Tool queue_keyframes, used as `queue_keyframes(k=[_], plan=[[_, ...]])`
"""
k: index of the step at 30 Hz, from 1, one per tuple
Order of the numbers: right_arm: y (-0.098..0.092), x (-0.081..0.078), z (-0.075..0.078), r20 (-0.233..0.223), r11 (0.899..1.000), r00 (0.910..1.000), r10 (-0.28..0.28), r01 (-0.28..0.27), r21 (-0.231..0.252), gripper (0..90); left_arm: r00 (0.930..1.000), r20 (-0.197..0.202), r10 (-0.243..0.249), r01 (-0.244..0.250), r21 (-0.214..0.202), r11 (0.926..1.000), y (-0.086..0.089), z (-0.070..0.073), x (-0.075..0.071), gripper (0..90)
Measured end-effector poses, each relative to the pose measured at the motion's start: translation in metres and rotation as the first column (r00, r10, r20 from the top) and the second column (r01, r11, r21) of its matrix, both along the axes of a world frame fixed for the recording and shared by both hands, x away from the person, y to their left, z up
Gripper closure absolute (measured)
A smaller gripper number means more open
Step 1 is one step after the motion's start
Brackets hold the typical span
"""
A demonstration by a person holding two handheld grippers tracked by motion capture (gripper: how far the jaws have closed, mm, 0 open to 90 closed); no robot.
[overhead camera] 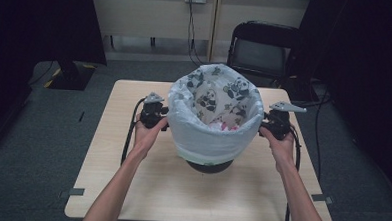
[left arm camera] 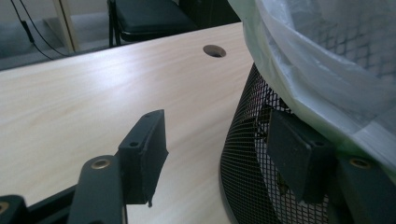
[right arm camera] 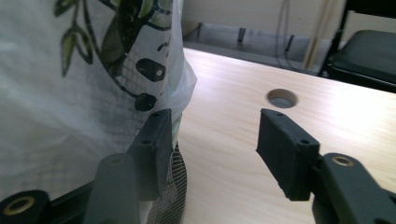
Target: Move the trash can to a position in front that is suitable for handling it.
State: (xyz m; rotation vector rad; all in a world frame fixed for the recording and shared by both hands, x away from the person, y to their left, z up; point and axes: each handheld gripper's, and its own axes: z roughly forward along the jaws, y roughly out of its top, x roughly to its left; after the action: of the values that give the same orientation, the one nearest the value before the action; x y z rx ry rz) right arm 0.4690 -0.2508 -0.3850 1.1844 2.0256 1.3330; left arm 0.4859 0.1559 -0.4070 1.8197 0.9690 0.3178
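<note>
A black mesh bin (overhead camera: 210, 166) stands in the middle of the wooden table (overhead camera: 130, 187), lined with a white panda-print bag (overhead camera: 208, 136) folded down over its rim. My left gripper (overhead camera: 161, 120) is at the bin's left side. In its own view the left gripper (left arm camera: 219, 149) is open, with one pad (left arm camera: 299, 158) against the mesh (left arm camera: 243, 177) just under the bag's hem (left arm camera: 327, 93). My right gripper (overhead camera: 266, 127) is at the bin's right side. This right gripper (right arm camera: 219, 149) is also open, one pad (right arm camera: 154, 144) beside the bag (right arm camera: 70, 116), bare table between the pads.
Something pink and white (overhead camera: 223, 125) lies inside the bag. A black chair (overhead camera: 259, 53) stands behind the table's far edge. A round cable hole (left arm camera: 215, 50) pierces the tabletop and appears as a hole (right arm camera: 281, 98) in the right gripper view. Dark screens flank both sides.
</note>
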Motion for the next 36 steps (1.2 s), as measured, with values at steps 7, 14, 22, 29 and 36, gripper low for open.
queue_keyframes(k=[7, 14, 22, 29, 36], plan=[[0.016, -0.015, -0.001, -0.007, 0.998, 0.9981, 0.061, -0.061, 0.011, 44.4, 0.9998, -0.017, -0.008, 0.007, -0.052, 0.9986, 0.021, -0.003, -0.028, 39.9], [0.023, -0.028, 0.000, -0.018, 0.995, 0.9949, 0.099, -0.099, 0.011, 44.6, 0.9990, -0.005, -0.044, 0.044, -0.044, 0.9981, 0.030, -0.002, -0.054, 43.3], [0.025, -0.043, -0.002, -0.021, 0.990, 0.9905, 0.136, -0.135, 0.036, 45.4, 0.9944, 0.010, -0.105, 0.105, -0.053, 0.9930, 0.040, -0.005, -0.070, 42.5], [0.027, -0.054, 0.000, -0.030, 0.984, 0.9838, 0.177, -0.176, 0.027, 44.5, 0.9884, 0.003, -0.152, 0.152, -0.059, 0.9866, 0.045, -0.004, -0.084, 42.7], [0.030, -0.063, -0.001, -0.058, 0.975, 0.9743, 0.218, -0.215, 0.050, 46.9, 0.9681, 0.021, -0.250, 0.251, -0.060, 0.9662, 0.056, -0.006, -0.095, 41.7]])
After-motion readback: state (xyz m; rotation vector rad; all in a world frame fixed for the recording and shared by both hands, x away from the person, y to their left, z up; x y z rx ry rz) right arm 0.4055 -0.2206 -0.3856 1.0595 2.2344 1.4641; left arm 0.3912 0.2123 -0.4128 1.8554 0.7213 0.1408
